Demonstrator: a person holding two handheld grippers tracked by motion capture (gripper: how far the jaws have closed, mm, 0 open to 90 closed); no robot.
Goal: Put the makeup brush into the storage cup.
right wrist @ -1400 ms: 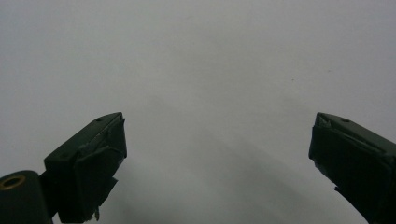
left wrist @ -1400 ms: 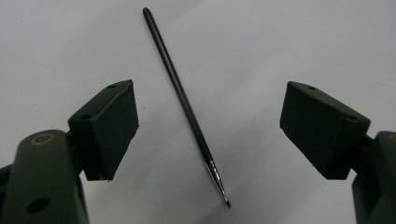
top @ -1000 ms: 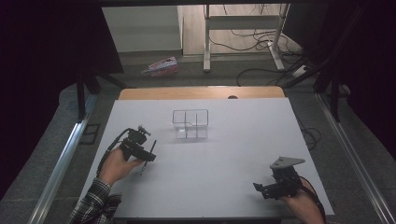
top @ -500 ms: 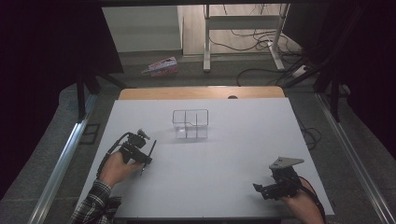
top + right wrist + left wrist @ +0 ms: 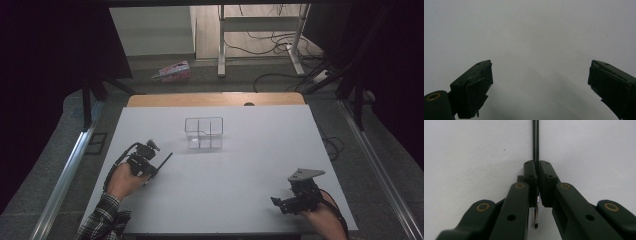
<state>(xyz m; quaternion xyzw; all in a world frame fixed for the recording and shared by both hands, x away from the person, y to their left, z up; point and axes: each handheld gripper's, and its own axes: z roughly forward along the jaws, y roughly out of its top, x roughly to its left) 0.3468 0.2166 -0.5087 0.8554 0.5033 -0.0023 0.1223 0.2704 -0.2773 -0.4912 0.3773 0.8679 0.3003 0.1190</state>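
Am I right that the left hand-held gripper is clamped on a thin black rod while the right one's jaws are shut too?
Not quite: the right hand-held gripper stands open, as the right gripper view shows. The left hand-held gripper is indeed clamped on the thin black rod.

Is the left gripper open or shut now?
Shut on the thin black rod. The left gripper has just been closing; its pads now press the rod from both sides.

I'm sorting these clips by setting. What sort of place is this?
Likely a lab or recording workspace: a bare white table ringed by dark curtains, loose cables across the floor, and a metal stand behind.
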